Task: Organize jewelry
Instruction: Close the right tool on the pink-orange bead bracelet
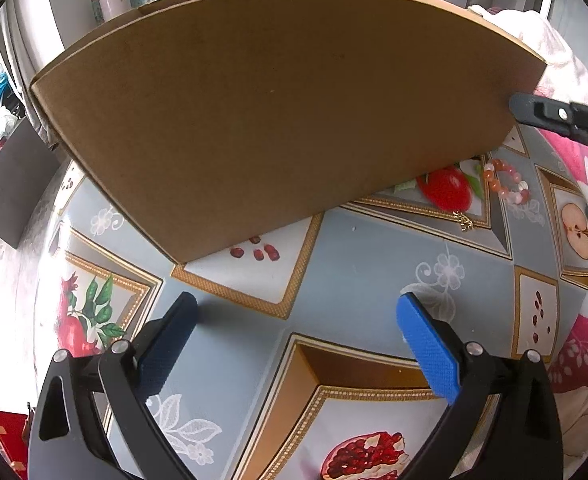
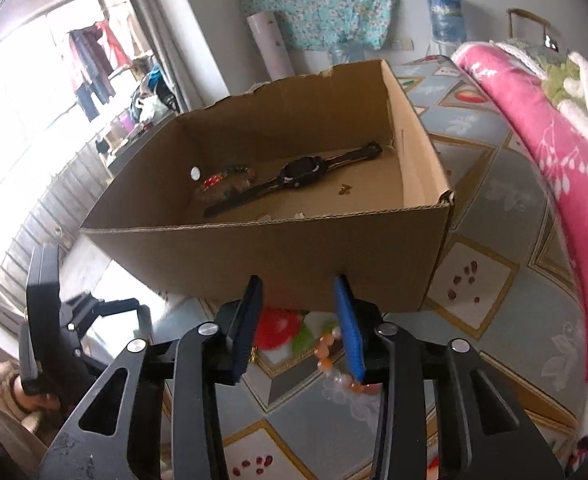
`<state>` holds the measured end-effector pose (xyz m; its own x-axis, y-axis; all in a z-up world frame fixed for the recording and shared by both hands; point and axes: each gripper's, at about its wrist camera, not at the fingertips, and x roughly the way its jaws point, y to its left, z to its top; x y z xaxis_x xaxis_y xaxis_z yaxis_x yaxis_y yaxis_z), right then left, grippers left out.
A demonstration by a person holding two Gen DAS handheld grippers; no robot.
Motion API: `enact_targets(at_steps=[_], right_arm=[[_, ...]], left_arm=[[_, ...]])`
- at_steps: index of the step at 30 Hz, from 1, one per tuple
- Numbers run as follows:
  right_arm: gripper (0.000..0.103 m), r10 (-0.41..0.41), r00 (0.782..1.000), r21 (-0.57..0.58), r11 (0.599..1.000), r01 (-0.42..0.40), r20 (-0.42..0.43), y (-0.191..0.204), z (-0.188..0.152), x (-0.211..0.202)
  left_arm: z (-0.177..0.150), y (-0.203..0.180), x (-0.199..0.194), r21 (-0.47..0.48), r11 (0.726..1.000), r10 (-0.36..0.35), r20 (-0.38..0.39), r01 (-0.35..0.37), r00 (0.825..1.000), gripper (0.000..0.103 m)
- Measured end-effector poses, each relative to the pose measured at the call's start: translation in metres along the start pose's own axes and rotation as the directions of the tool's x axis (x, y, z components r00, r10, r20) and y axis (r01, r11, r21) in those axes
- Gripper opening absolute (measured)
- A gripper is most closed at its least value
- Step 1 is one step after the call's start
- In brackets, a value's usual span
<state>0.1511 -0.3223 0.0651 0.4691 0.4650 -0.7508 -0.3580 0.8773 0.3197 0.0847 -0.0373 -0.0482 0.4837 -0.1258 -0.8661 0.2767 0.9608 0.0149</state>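
A brown cardboard box (image 2: 334,256) stands on the fruit-patterned tablecloth; its side fills the left wrist view (image 1: 277,120). Inside lie a black wristwatch (image 2: 300,174), a multicoloured bead bracelet (image 2: 229,178) and small gold pieces (image 2: 345,189). An orange-and-pink bead bracelet (image 1: 508,182) lies on the cloth by the box's corner, with a small gold chain (image 1: 464,221) near it. My right gripper (image 2: 300,312) is open above that bracelet (image 2: 328,354), its right pad beside the beads. My left gripper (image 1: 294,320) is open and empty over the cloth in front of the box.
A pink floral blanket (image 2: 554,184) is heaped along the right side of the table. The right gripper's arm shows at the right edge of the left wrist view (image 1: 562,118). A grey panel (image 1: 9,188) stands off the table's left.
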Motion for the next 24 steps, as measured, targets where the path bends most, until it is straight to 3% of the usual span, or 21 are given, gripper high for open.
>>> enact_targets(at_steps=[7, 10, 16, 20, 22, 24], right_arm=[[0.033, 0.032, 0.999, 0.084, 0.996, -0.034, 0.019, -0.018, 0.003, -0.004], [0.035, 0.031, 0.999, 0.064, 0.998, -0.029, -0.022, -0.018, -0.005, -0.005], [0.035, -0.065, 0.983, -0.082, 0.995, 0.051, -0.174, 0.007, -0.038, 0.020], [0.033, -0.154, 0.971, -0.159, 0.979, 0.125, -0.185, 0.019, -0.047, 0.031], [0.025, -0.185, 0.966, -0.180, 0.972, 0.152, -0.183, 0.021, -0.049, 0.031], [0.009, -0.200, 0.961, -0.185, 0.969, 0.165, -0.192, 0.021, -0.052, 0.029]], left_arm=[[0.001, 0.002, 0.001, 0.004, 1.000, -0.002, 0.006, 0.002, 1.000, 0.097], [0.001, 0.002, 0.001, 0.003, 1.000, -0.001, 0.007, 0.001, 1.000, 0.097], [0.002, 0.004, 0.002, 0.001, 1.000, -0.001, 0.011, 0.001, 1.000, 0.098], [0.002, 0.004, 0.001, -0.001, 1.000, 0.002, 0.013, -0.002, 1.000, 0.098], [0.000, 0.004, 0.001, -0.003, 1.000, 0.003, 0.015, -0.003, 1.000, 0.098], [-0.001, 0.004, 0.000, -0.006, 1.000, 0.005, 0.016, -0.005, 1.000, 0.098]])
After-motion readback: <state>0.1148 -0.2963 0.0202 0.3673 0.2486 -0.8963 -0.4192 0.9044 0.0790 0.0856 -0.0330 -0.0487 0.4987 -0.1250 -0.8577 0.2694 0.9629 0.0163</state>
